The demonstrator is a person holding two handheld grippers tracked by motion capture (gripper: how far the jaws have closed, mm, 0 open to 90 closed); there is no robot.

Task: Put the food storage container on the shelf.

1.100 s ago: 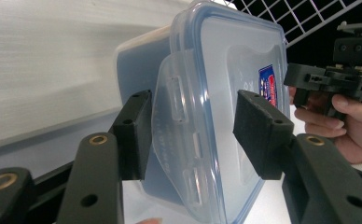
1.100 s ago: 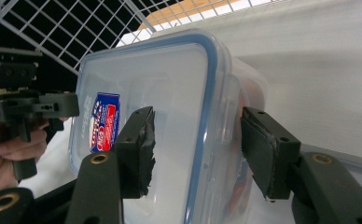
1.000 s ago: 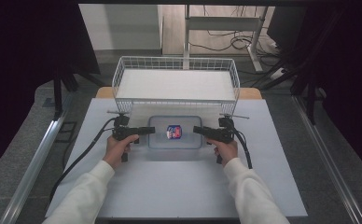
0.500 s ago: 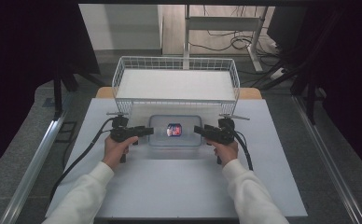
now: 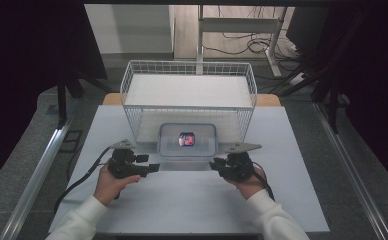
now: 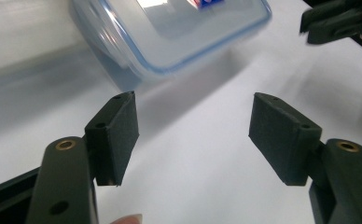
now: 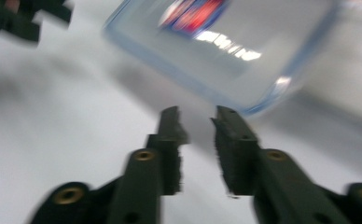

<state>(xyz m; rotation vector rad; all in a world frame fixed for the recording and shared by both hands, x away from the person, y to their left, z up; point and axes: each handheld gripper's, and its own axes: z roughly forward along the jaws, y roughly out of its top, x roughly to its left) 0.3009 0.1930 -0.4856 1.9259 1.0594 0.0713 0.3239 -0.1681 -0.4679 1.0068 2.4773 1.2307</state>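
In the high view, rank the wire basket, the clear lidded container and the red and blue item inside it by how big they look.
1. wire basket, the largest by far
2. clear lidded container
3. red and blue item, the smallest, seen through the container's lid

The basket sits farther from the camera and still looks biggest, so the order is safe.

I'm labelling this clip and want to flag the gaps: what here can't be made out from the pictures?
- The small red-and-blue item inside the clear lidded container: too small in the high view, cut off by the top edge in the left gripper view, blurred in the right gripper view.
- The wire basket: whether its near wall touches the container cannot be told.
- The right gripper: blur hides its pad edges.
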